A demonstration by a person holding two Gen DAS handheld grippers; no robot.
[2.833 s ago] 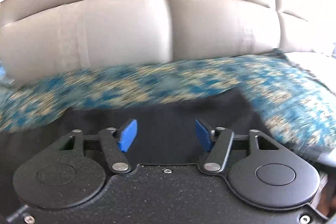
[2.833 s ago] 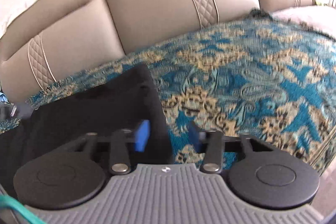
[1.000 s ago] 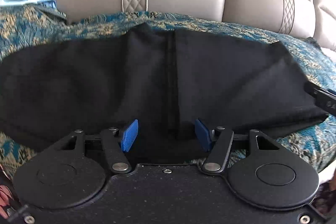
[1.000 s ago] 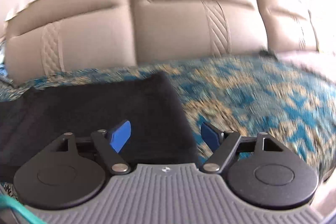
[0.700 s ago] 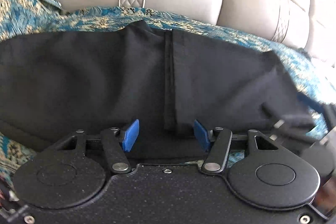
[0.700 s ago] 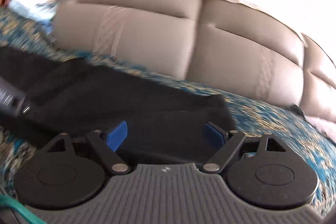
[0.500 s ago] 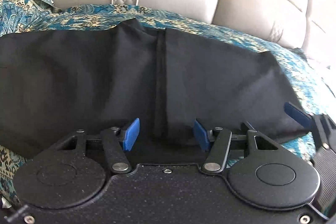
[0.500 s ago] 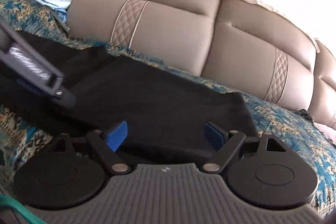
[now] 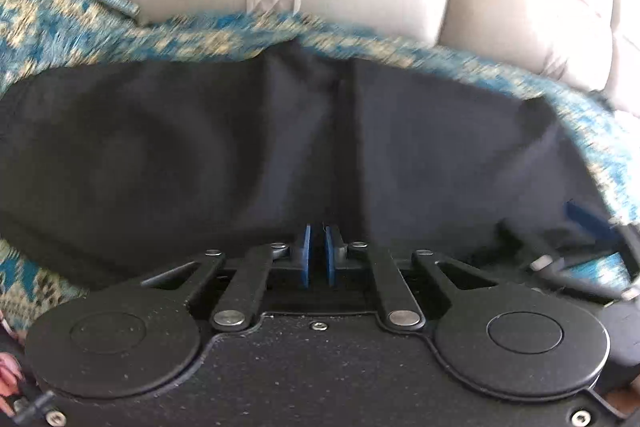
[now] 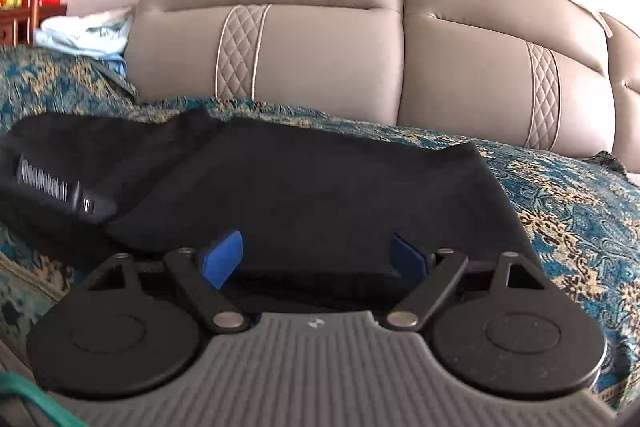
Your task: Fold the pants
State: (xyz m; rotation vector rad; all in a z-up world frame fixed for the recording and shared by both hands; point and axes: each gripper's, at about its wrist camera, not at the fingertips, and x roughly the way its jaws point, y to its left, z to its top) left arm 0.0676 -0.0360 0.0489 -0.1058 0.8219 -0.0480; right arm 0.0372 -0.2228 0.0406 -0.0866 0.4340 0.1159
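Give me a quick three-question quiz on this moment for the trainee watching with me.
1. True or false: the left gripper is shut on the pants' near edge.
2. How do the right gripper's jaws stand: A) wide open over the pants, B) shut on them, C) out of view?
3. What do the pants lie on?

Key: 1. True. 2. A. 3. The patterned blue cover, in front of the sofa back.

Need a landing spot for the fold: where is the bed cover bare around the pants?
Bare patterned cover lies right of the black pants, up to the headboard. It is crowded along the near edge: left gripper pinches the fabric, right gripper open beside it.
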